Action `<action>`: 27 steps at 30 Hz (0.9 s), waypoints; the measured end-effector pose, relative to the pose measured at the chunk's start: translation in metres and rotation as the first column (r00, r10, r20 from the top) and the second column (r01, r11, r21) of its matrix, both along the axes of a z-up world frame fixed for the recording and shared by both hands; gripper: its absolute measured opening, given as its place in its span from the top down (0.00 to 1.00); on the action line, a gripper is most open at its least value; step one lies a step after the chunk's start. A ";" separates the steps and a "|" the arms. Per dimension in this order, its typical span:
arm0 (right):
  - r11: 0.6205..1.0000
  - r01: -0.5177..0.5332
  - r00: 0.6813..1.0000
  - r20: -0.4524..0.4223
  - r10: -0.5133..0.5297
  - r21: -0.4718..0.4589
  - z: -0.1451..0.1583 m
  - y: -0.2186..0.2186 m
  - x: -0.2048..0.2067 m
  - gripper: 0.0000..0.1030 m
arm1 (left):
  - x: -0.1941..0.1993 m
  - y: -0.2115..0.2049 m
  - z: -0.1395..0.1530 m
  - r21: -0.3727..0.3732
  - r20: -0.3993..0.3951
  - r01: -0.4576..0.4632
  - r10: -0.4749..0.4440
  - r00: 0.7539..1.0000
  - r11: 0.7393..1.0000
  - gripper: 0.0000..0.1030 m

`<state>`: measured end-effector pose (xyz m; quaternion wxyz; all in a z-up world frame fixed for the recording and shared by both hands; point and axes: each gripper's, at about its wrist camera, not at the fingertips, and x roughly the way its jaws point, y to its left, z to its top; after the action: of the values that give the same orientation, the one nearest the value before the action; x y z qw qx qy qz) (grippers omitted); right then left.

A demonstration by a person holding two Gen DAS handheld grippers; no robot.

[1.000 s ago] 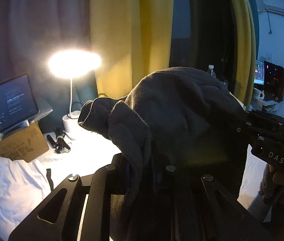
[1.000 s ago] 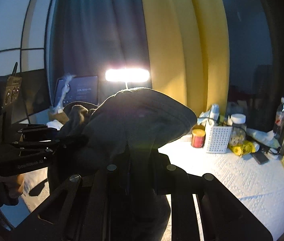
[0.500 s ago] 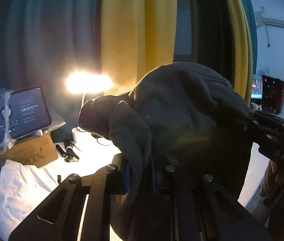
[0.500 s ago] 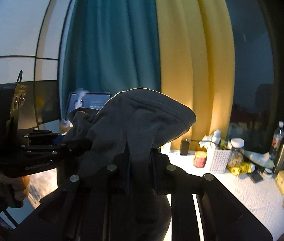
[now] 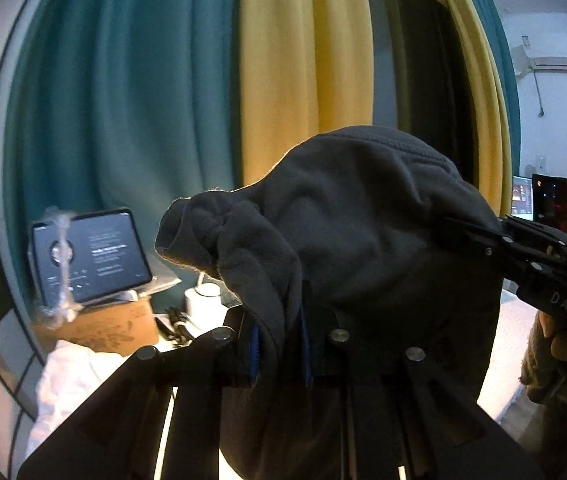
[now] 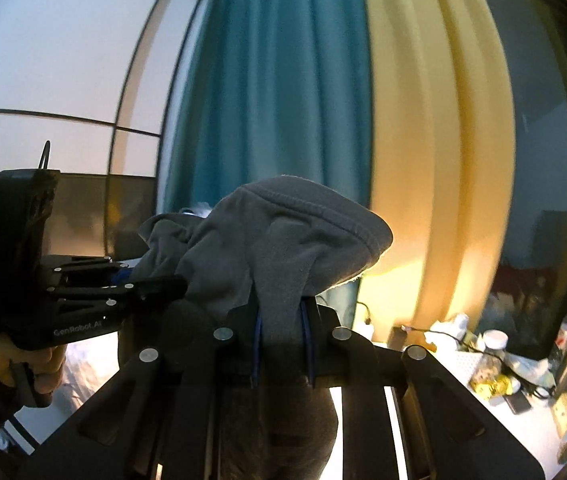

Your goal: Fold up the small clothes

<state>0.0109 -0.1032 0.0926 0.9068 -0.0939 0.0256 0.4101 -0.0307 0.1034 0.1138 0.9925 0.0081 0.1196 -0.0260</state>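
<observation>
left hand-held gripper (image 5: 279, 350): pinching grey garment (image 5: 363, 232) | right hand-held gripper (image 6: 283, 350): pinching the same garment | garment: draped over and between both, hanging below, off the tabletop (image 6: 523, 424)

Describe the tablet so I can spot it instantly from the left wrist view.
Start at the teal curtain on the left and drop to its foot. The tablet leans there on a cardboard box, its dark screen showing pale text, unlike the white cloth below.
</observation>
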 end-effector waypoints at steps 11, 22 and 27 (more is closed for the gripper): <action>0.993 -0.112 0.994 -0.002 0.112 -0.034 -0.006 0.036 -0.028 0.83 | -0.035 0.039 -0.010 -0.014 -0.010 -0.074 0.074 0.997 0.997 0.87; 0.986 -0.149 0.985 -0.098 0.141 -0.079 -0.037 0.061 -0.021 0.83 | -0.037 0.054 -0.037 -0.033 -0.093 -0.090 0.087 0.992 0.995 0.87; 0.987 -0.138 0.982 -0.141 0.125 -0.083 -0.048 0.065 -0.005 0.83 | -0.026 0.055 -0.046 -0.042 -0.121 -0.084 0.078 0.990 0.996 0.87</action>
<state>0.0055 -0.0386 0.0443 0.8686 -0.1094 0.1000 0.4729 -0.0564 0.1585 0.0675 0.9837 -0.0219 0.1782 0.0113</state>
